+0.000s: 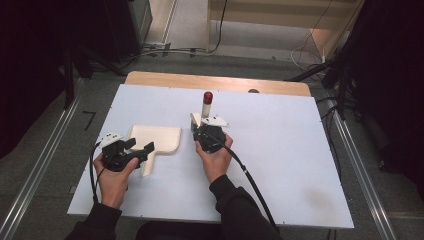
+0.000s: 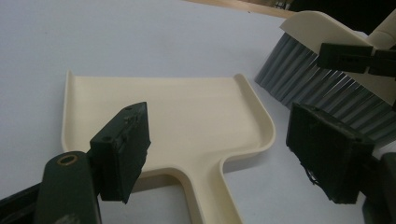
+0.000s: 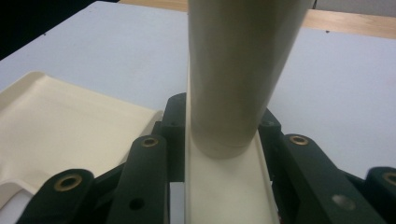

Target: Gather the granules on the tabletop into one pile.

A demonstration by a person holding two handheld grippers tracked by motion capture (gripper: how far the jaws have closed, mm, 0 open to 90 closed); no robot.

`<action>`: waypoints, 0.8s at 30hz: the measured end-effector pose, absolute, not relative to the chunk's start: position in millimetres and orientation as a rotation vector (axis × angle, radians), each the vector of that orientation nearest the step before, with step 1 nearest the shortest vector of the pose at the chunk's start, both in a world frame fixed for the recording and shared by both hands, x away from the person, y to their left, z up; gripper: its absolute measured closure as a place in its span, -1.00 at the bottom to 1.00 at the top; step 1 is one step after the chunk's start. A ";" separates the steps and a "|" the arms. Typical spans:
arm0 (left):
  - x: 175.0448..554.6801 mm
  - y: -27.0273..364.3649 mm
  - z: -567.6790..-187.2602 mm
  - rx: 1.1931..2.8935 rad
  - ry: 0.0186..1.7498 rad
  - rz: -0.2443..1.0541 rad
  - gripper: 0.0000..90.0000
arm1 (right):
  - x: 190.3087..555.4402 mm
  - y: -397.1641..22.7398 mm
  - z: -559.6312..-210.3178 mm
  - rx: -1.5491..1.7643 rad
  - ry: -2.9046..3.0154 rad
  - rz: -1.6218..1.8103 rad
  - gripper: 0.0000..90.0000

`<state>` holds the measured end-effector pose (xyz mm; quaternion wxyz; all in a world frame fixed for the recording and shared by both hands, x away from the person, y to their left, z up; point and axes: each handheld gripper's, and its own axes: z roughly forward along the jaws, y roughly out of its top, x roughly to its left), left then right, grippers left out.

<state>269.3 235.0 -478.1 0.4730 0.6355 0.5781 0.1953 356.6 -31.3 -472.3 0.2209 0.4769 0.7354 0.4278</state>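
**Dustpan flat, brush upright**

Dustpan (image 1: 159, 139) lying flat on the white table (image 1: 300, 165), left of centre; long axis running from 12 to 6 o'clock in the high view, wide pan mouth toward 12, short handle toward 6. Left gripper (image 1: 139, 150) at 7 o'clock of the pan, pointing toward 3; jaws spread, one on either side of the handle in the left gripper view, pads clear of it. Brush (image 1: 206, 107) just right of the pan, at its 2 o'clock, long axis upright: red-capped handle end up, grey bristles (image 2: 322, 88) down beside the pan's rim. Right gripper (image 1: 207, 131) pinching the brush, jaws pressed against its cream body (image 3: 229, 186) from both sides.
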 end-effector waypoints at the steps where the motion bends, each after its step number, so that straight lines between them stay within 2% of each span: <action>1: 269.3 234.8 -478.1 1.556 1.415 0.476 -0.50 | 356.9 -33.0 -472.2 1.325 2.028 1.178 0.43; 24: 269.7 233.9 -478.8 1.564 1.413 0.476 -0.50 | 357.7 -72.6 -473.0 1.432 1.943 1.168 0.43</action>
